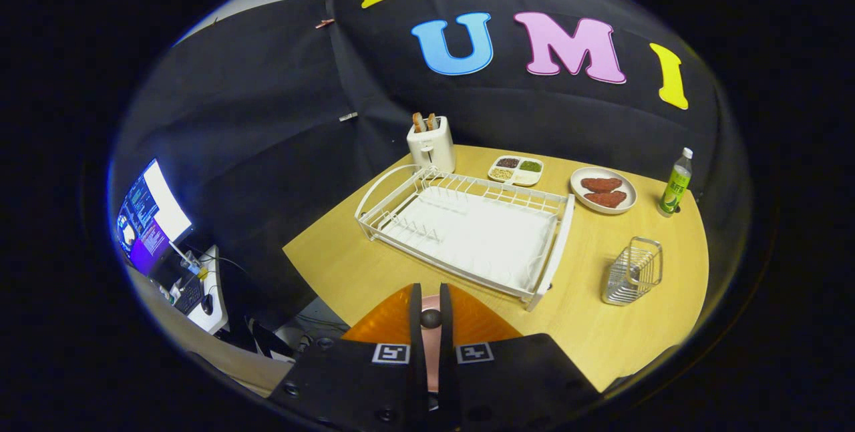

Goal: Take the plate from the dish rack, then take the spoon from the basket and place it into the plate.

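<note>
- The hand-held gripper (431, 312) points toward 12 o'clock, raised and tilted downward.
- Its fingers (415, 315) stand nearly together, apparently pinching something small and dark between them.

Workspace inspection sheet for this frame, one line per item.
Surface: wooden table, bare in front.
Job's things: orange plate on the table under the tongs; dish rack empty; wire basket looks empty; pink spoon between the fingers.
Clutter: toaster, divided dish, food plate, bottle.
Grippers: tongs shut on the spoon.
Cables: wires at the side desk.
Surroundings: monitor, black cloth wall.
</note>
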A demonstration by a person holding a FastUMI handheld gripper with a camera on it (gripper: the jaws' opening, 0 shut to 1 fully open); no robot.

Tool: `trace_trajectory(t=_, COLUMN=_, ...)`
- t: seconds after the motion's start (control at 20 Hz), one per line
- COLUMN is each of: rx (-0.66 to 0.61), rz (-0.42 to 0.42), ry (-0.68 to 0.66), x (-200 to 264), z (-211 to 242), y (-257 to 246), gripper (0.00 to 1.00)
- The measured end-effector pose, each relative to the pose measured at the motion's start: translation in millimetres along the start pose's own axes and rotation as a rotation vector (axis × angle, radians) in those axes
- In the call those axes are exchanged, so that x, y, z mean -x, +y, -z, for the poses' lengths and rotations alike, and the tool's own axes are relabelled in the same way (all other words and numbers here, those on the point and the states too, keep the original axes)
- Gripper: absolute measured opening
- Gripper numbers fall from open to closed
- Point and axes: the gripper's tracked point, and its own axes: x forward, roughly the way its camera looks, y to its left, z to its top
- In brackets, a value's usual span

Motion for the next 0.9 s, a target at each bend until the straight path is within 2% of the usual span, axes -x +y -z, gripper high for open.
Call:
trace_trajectory(t=0.25, rx=0.007, rz=0.02, ry=0.03, x=-35.2, z=29.0, y=-6.9, gripper=0.1)
trace_trajectory(t=0.6, rx=-0.024, rz=-0.011, ry=0.121, x=-16.9, z=81.1, y=-20.6, gripper=0.1)
trace_trajectory(t=0.9, rx=-0.026, rz=0.029, ry=0.193, x=-31.0, z=112.7, y=-34.5, gripper=0.1)
